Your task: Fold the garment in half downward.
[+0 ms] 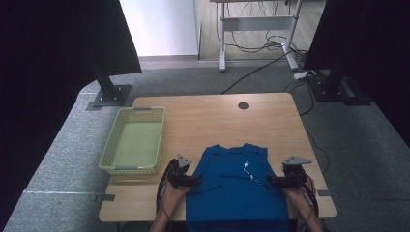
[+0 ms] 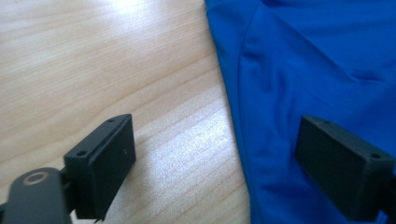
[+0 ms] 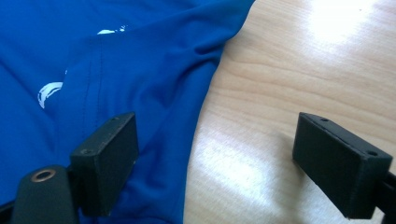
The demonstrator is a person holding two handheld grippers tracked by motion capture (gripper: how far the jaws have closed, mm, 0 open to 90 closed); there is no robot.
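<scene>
Both spread-jawed grippers, left gripper (image 1: pixel 196 181) and right gripper (image 1: pixel 270 180), straddle the blue fabric shirt's (image 1: pixel 237 186) side edges on bare wooden table (image 1: pixel 203 121); its white print (image 3: pixel 49 91) shows closest from the right gripper view.

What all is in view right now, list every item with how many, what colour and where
shirt: one, blue with small white marks, spread flat on the near middle of the table, its lower edge hanging over the near side
basket: one, pale green, on the left part of the table, nothing inside it
table: one, light wood, with a round dark hole near its far edge
desk frame: one, white, on the floor beyond the table, dark cables under it
stands: two, black, on the grey carpet left and right of the table
left gripper: one, black, open, at the shirt's left edge
right gripper: one, black, open, at the shirt's right edge
forearms: two, entering from the bottom
</scene>
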